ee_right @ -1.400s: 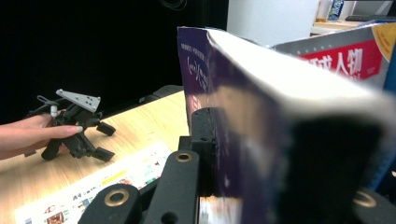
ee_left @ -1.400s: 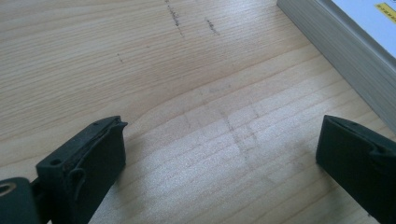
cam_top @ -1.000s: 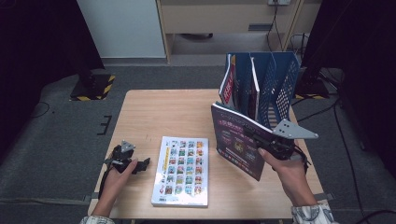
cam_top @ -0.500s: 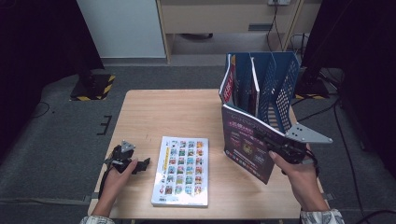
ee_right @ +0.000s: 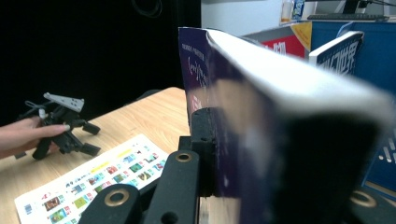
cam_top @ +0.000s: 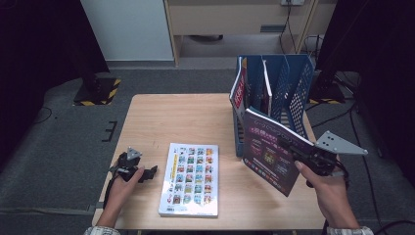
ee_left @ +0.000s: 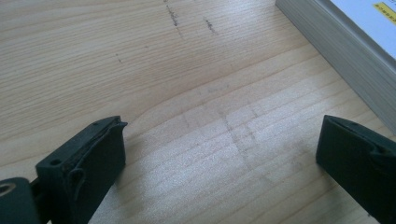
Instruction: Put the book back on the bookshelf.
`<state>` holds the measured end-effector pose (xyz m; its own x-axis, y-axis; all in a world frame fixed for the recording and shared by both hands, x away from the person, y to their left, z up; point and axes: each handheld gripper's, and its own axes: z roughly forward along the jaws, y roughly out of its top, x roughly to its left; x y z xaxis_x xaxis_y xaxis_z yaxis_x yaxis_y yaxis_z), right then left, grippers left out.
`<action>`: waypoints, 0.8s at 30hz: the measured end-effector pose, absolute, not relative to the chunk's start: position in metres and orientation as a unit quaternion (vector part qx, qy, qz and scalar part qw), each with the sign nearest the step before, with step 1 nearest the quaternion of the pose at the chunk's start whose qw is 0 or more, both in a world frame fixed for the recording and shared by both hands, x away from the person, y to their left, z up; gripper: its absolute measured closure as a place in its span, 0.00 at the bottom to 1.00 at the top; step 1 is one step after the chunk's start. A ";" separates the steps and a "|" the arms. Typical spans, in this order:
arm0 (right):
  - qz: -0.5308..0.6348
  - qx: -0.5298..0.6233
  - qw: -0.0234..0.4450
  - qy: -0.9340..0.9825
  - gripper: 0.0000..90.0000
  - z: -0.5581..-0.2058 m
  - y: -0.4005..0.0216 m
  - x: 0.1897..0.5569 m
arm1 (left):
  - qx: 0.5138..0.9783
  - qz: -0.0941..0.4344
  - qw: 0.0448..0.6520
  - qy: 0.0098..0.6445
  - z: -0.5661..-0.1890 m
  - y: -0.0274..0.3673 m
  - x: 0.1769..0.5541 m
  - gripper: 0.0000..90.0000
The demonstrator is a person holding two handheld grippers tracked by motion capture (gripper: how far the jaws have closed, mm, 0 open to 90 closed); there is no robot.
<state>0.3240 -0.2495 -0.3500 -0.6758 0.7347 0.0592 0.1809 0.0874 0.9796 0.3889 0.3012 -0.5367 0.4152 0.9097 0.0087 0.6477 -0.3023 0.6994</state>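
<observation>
Your right hand-held gripper (cam_top: 293, 147) is pinching the purple-covered book (cam_top: 266, 149), holding it upright and tilted above the desk (cam_top: 186, 117), just in front of the blue file rack (cam_top: 293, 83), where other books stand in the slots. Your left hand-held gripper (cam_top: 144, 172) rests on the desk with its jaws spread and nothing between them, just beside the picture-grid book (cam_top: 191, 178) lying flat.
</observation>
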 end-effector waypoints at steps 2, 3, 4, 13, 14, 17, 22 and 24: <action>0.596 0.326 0.234 0.695 0.93 -0.344 -0.251 0.322 | 0.780 0.208 0.316 0.499 -0.537 0.301 0.389 0.01; 0.598 0.327 0.233 0.694 0.93 -0.341 -0.252 0.322 | 0.780 0.208 0.315 0.499 -0.537 0.301 0.389 0.01; 0.598 0.327 0.233 0.694 0.93 -0.341 -0.252 0.322 | 0.780 0.208 0.315 0.499 -0.537 0.301 0.389 0.01; 0.610 0.336 0.242 0.676 0.93 -0.311 -0.262 0.326 | 0.780 0.208 0.315 0.500 -0.537 0.301 0.389 0.01; 0.610 0.338 0.243 0.675 0.93 -0.308 -0.264 0.327 | 0.780 0.208 0.315 0.499 -0.537 0.301 0.389 0.01; 0.602 0.348 0.257 0.671 0.93 -0.298 -0.268 0.330 | 0.780 0.208 0.315 0.500 -0.537 0.301 0.389 0.01; 0.591 0.364 0.269 0.667 0.93 -0.294 -0.276 0.333 | 0.780 0.208 0.315 0.499 -0.537 0.301 0.389 0.01; 0.587 0.369 0.273 0.667 0.93 -0.293 -0.279 0.332 | 0.780 0.208 0.315 0.500 -0.537 0.301 0.389 0.01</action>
